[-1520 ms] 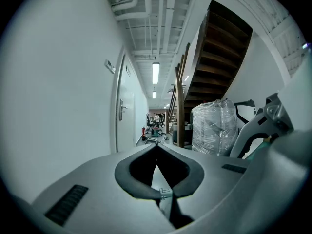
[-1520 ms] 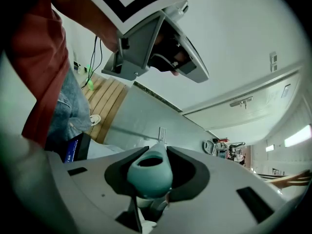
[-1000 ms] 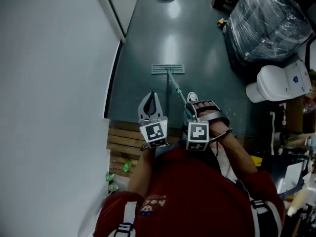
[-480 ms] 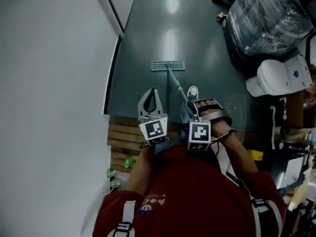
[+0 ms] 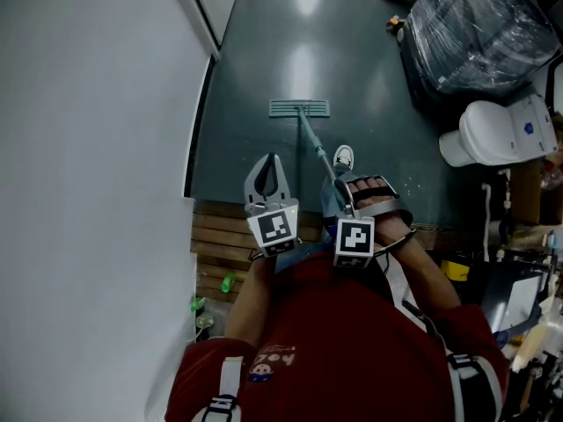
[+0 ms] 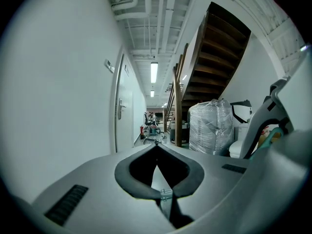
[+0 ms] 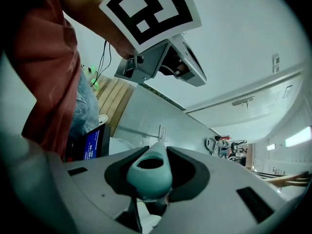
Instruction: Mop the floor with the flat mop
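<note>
Twist risk, I'd say: right claw [image 7: 155, 152] alone pinches mop handle [image 5: 315, 143], left claw [image 6: 157, 147] beside it pressed together, empty.

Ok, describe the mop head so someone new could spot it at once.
Start from the dark floor running between the white wall and the plastic-wrapped bundle. Mid-floor lies the mop head, a pale flat ribbed strip. It alone is joined to the teal pole leading to the right gripper.
</note>
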{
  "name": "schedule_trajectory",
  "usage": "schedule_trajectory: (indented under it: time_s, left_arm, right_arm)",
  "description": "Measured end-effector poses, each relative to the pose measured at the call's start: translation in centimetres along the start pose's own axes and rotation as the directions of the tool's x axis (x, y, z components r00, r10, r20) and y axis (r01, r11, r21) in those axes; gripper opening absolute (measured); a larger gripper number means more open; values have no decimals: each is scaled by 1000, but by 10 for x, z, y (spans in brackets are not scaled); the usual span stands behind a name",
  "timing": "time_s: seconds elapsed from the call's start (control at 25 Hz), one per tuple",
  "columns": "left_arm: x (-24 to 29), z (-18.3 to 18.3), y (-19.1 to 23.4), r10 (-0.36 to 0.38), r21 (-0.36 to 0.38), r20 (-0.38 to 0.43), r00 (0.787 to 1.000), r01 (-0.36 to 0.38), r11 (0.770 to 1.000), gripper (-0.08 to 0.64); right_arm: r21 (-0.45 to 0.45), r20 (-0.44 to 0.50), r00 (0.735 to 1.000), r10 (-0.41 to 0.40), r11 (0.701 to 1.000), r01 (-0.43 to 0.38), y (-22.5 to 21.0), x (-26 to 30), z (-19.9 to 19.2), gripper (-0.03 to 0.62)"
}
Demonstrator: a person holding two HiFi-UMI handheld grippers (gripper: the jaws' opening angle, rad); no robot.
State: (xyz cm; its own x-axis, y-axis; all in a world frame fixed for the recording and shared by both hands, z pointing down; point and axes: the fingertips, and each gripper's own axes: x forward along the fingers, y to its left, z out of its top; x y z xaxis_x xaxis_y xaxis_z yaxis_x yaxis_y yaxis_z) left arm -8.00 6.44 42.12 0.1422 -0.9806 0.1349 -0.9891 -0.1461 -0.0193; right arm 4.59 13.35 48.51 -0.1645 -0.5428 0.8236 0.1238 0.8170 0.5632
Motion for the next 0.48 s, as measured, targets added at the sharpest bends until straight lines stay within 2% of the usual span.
schedule_trajectory:
  time_s: [0.48]
  left_arm:
    - [5, -3, 8, 8, -11, -9, 1000, -8, 1000, 15]
  right_arm:
    - [5, -9, 1000, -12, 1000, 12, -7, 22, -4, 120]
